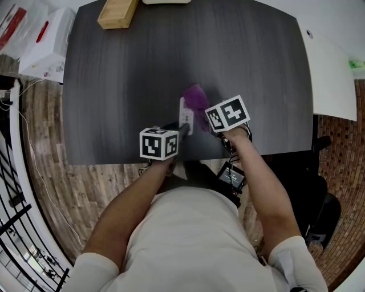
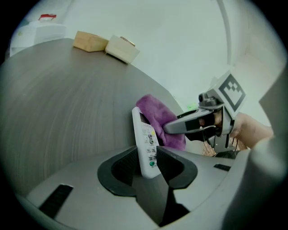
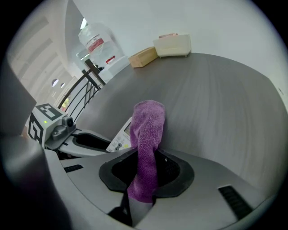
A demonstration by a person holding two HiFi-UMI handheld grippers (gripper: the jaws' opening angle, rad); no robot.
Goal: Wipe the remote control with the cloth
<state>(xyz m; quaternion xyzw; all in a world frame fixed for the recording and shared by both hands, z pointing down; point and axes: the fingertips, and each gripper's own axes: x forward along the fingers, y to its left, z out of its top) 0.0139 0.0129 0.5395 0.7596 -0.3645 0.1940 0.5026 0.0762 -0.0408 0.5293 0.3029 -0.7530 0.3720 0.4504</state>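
Observation:
The white remote control (image 1: pixel 186 116) lies near the front edge of the dark table (image 1: pixel 131 74). My left gripper (image 1: pixel 182 131) is shut on its near end, and in the left gripper view the remote control (image 2: pixel 146 139) stands on edge between the pads of the left gripper (image 2: pixel 147 164). The purple cloth (image 1: pixel 197 97) is bunched against the remote's far right side, with my right gripper (image 1: pixel 207 112) shut on it. In the right gripper view the cloth (image 3: pixel 148 134) rises out of the right gripper (image 3: pixel 144 173), and the remote control (image 3: pixel 120 137) shows just behind it to the left.
A wooden block (image 1: pixel 117 12) and a pale box (image 2: pixel 122 48) sit at the table's far edge. White packages (image 1: pixel 48 43) rest on the floor at the far left. A white table (image 1: pixel 333 74) adjoins on the right. The front table edge runs just under the grippers.

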